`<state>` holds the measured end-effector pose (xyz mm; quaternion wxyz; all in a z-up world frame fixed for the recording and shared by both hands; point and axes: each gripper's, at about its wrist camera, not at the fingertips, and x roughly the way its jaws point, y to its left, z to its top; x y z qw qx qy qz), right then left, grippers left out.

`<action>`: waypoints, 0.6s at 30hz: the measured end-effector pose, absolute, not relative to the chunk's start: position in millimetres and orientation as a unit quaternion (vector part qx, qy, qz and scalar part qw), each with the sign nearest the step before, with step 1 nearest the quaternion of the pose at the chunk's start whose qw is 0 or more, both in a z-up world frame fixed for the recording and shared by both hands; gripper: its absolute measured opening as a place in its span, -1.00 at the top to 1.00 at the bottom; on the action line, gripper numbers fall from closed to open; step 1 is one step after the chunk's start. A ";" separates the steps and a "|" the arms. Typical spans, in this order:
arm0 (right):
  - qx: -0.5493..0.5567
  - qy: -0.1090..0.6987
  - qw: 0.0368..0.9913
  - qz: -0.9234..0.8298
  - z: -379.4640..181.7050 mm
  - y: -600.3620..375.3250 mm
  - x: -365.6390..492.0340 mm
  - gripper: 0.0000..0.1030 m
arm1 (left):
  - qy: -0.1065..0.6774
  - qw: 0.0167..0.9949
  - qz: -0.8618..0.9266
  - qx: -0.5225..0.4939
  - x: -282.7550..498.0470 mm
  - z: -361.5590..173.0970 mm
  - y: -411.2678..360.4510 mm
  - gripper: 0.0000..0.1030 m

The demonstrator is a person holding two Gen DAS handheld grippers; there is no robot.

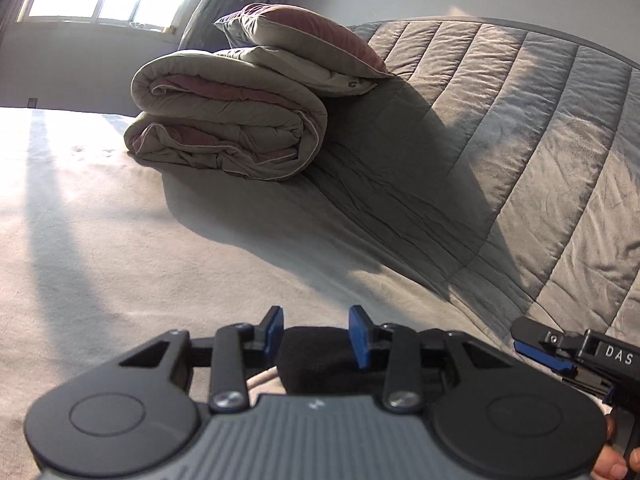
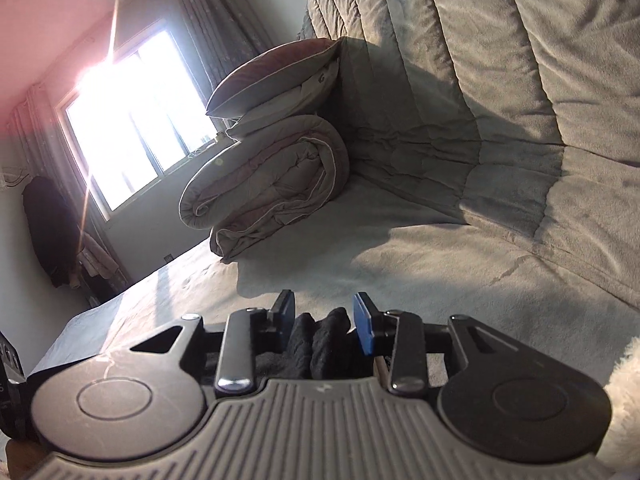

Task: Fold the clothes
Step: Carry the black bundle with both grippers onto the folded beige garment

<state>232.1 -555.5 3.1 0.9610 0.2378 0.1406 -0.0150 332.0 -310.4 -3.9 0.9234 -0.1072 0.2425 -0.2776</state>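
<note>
Left wrist view, left gripper (image 1: pixel 316 334) pads apart around black cloth (image 1: pixel 320 354) (not pinching), right gripper (image 2: pixel 323 322) also apart, folded quilt (image 1: pixel 224 128) on bed (image 1: pixel 120 248)

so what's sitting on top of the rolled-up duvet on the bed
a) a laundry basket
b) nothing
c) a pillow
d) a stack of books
c: a pillow lies on the rolled duvet, propped against the quilted headboard.
</note>
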 end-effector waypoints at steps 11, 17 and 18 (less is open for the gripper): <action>0.165 0.199 0.966 -0.026 -50.1 -532.6 276.1 0.78 | 0.262 0.928 -0.256 -0.075 343.7 -50.2 -333.2 0.41; 0.189 0.197 0.962 -0.011 -35.9 -536.1 265.1 0.53 | 0.274 0.923 -0.251 -0.099 332.5 -39.5 -320.4 0.27; 0.202 0.198 0.959 -0.007 -30.6 -538.5 259.9 0.48 | 0.283 0.919 -0.253 -0.109 329.2 -37.0 -315.1 0.27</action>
